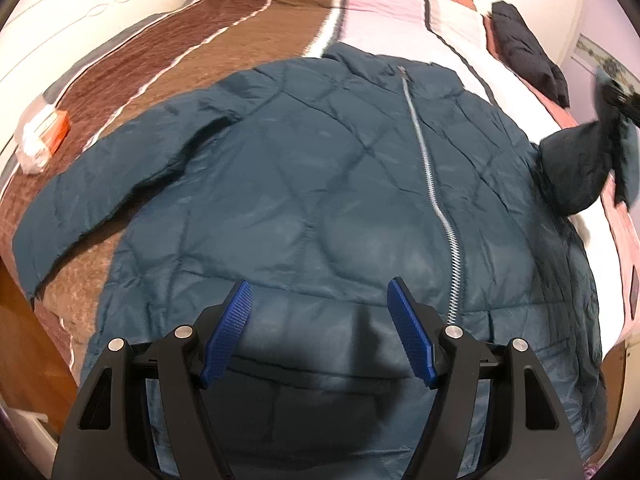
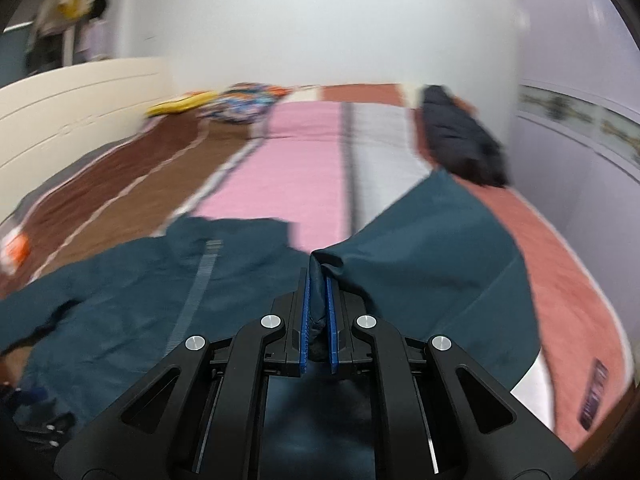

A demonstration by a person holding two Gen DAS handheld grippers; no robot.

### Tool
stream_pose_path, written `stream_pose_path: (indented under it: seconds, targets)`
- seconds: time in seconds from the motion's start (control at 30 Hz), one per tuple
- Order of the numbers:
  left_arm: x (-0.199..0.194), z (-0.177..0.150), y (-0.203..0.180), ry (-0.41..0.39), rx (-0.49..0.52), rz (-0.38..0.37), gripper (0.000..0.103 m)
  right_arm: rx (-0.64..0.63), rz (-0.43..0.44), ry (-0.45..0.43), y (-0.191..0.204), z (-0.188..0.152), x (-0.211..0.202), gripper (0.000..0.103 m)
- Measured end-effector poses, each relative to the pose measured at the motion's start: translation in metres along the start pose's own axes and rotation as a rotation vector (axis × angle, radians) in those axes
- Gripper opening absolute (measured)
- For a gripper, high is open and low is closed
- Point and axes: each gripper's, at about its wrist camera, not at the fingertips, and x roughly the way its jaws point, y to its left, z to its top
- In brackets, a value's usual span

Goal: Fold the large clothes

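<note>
A dark teal quilted jacket [image 1: 312,184] lies front up on the bed, zipper [image 1: 436,200] closed, collar at the far end. Its left sleeve [image 1: 92,196] lies spread out flat. My left gripper [image 1: 320,296] is open and empty, hovering just above the jacket's hem. My right gripper [image 2: 319,280] is shut on the cuff of the jacket's right sleeve [image 2: 432,256] and holds it lifted off the bed; in the left wrist view it shows blurred at the right edge [image 1: 620,100] with the raised sleeve [image 1: 580,168]. The jacket body also shows in the right wrist view [image 2: 132,304].
The bed has a striped brown, pink and white cover [image 1: 224,36]. A folded black garment [image 1: 528,56] lies at the far right. A patterned pillow [image 2: 244,104] and a yellow item [image 2: 180,106] lie by the cream headboard [image 2: 60,112]. An orange-and-white packet [image 1: 44,132] lies at the left.
</note>
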Motion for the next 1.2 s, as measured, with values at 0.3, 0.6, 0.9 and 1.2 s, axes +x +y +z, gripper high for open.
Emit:
stream_pose_path:
  seconds: [0.3,0.6,0.9,1.2]
  targets:
    - [-0.001,-0.001,0.039,-0.008,-0.086,0.022,0.069,-0.03,0.235,0.209,0.104,-0.023,0.078,0.008]
    - [0.004,-0.002,0.05,0.003,-0.107,0.029,0.069,-0.078,0.206,0.374,0.125,-0.062,0.125,0.023]
    - [0.0,0.006,0.038,-0.013,-0.07,0.038,0.069,0.01,0.278,0.359,0.104,-0.056,0.089,0.058]
    - [-0.003,0.044,-0.023,-0.081,0.109,-0.054,0.069,0.081,0.185,0.349,0.045,-0.074,0.045,0.058]
